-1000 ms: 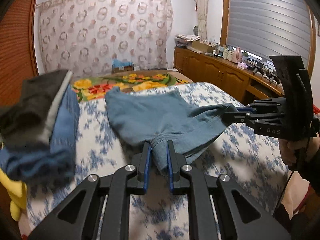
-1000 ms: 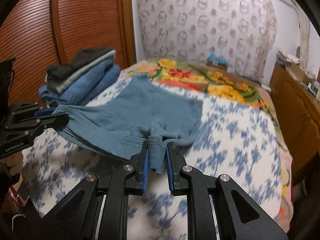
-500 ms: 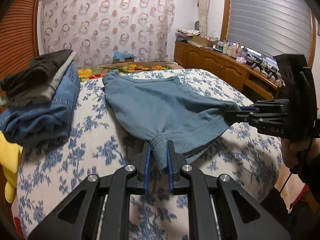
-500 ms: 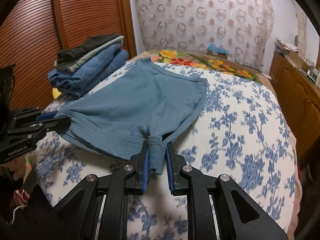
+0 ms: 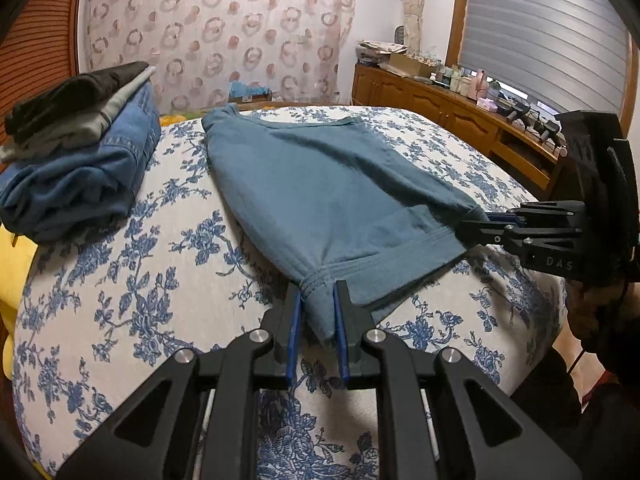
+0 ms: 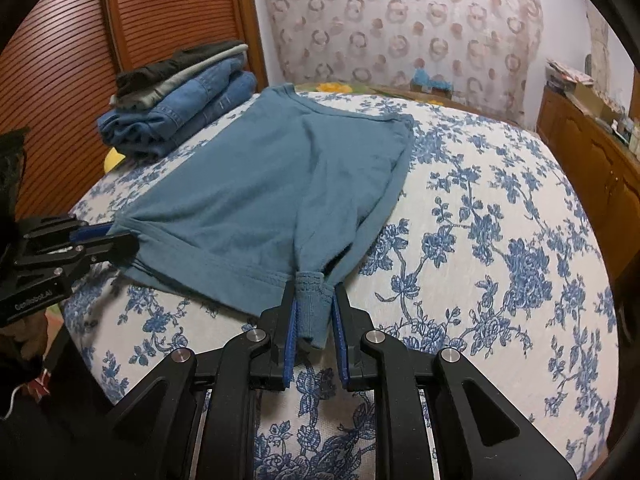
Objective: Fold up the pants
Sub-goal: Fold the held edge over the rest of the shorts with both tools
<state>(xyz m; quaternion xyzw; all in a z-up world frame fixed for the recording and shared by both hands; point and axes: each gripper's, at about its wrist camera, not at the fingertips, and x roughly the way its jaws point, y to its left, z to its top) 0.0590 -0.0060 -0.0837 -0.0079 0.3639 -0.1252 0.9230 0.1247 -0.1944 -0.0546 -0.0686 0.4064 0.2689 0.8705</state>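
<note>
A pair of short blue pants [image 5: 320,184] lies spread on the flowered bed cover [image 5: 160,280], legs pointing away, waistband towards me. My left gripper [image 5: 316,292] is shut on the waistband's left corner, which bunches between its blue pads. At the right edge of the left wrist view, my right gripper [image 5: 476,224] pinches the other corner. The right wrist view shows the same pants [image 6: 272,184], with the right gripper [image 6: 314,292] shut on a fold of waistband and the left gripper [image 6: 116,236] clamped on the far corner at the left.
A stack of folded jeans and dark clothes [image 5: 80,152] sits on the bed's left side, also as the stack [image 6: 180,104] near the slatted wooden doors [image 6: 72,60]. A wooden sideboard [image 5: 460,112] with clutter runs along the right wall. A patterned curtain [image 5: 216,32] hangs behind.
Both grippers have come down and drawn towards me with the waistband held. The pants now lie flatter and more spread on the bed, and the flowered quilt at the back has dropped out of sight.
</note>
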